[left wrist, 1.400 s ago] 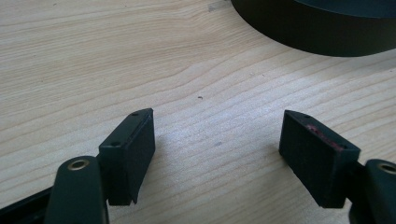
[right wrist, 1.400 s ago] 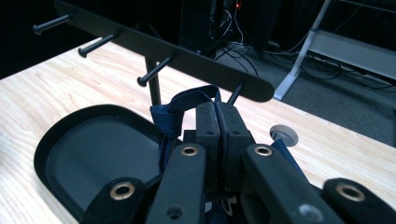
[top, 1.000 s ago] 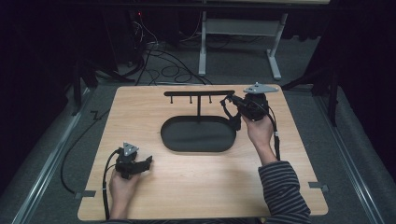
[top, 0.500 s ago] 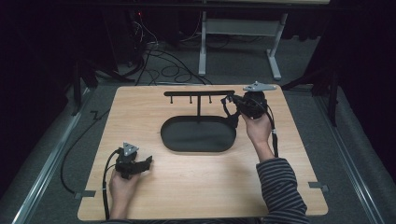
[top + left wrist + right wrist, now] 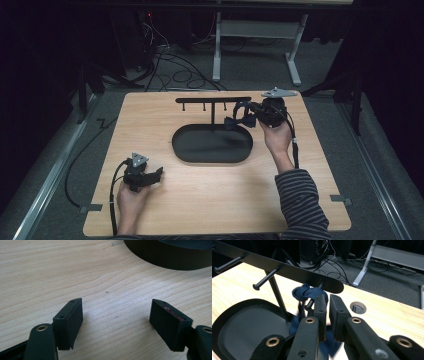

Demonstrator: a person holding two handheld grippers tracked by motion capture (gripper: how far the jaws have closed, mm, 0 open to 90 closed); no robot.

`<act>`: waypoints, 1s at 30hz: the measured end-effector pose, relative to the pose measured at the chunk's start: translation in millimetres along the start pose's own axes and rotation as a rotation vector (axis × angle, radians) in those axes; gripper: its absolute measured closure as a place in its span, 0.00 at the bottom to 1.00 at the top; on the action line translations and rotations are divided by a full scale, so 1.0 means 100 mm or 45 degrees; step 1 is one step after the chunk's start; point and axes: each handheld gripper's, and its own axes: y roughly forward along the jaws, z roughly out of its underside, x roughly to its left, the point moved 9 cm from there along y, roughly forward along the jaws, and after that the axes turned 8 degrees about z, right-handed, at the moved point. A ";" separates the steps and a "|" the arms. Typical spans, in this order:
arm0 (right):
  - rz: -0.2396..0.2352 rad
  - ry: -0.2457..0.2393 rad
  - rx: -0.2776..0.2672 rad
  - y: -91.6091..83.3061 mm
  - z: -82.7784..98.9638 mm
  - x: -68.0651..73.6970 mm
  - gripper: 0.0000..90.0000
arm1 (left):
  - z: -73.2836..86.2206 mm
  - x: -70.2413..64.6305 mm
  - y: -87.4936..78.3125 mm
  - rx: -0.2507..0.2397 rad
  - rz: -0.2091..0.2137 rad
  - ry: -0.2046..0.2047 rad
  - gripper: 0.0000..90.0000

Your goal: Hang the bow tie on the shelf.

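So the dark blue strap [image 5: 308, 293] is looped over the end peg [image 5: 312, 301] of the black hanger rack [image 5: 212, 100], which sits at about 12 o'clock on the wooden table [image 5: 210, 200]. In the high view the strap [image 5: 239, 117] hangs just off the rack's right end, over the 1 o'clock edge of the black oval tray [image 5: 212, 145] that the rack's post rises from.

The right gripper [image 5: 327, 306] is right up against the strap. Its jaws have just been cracking open and now show only a narrow gap, nothing pinched between the pads as far as I can see; blue cloth hangs behind and below them. The rack's flat bar and that peg crowd the space directly ahead of it.

The left gripper [image 5: 142, 172] rests down at 8 o'clock, well apart from all that, jaws spread wide and empty over bare wood [image 5: 110, 312].

The right gripper view gives the peg and loop up close, plus a round hole [image 5: 358, 307] in the tabletop. The high view gives the overall layout and the cables [image 5: 170, 60] on the floor beyond the table. The left gripper view catches the tray's wall [image 5: 170, 257] at 1 o'clock.
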 end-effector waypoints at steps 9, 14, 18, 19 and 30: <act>-0.011 0.014 -0.017 -0.12 -0.02 -0.04 0.84 | 0.00 0.00 0.00 0.003 0.000 0.001 0.30; -0.024 0.026 -0.040 -0.20 -0.03 -0.07 0.80 | 0.00 0.00 0.00 0.000 0.000 0.000 0.30; -0.025 0.044 -0.039 -0.25 0.00 -0.11 0.76 | 0.00 0.00 0.00 0.003 0.001 0.000 0.30; -0.027 0.054 -0.039 -0.26 0.01 -0.12 0.76 | 0.00 0.00 0.00 0.001 0.000 0.001 0.30; -0.065 0.115 -0.036 -0.39 0.13 -0.23 0.69 | 0.00 0.00 0.00 0.001 -0.001 0.000 0.30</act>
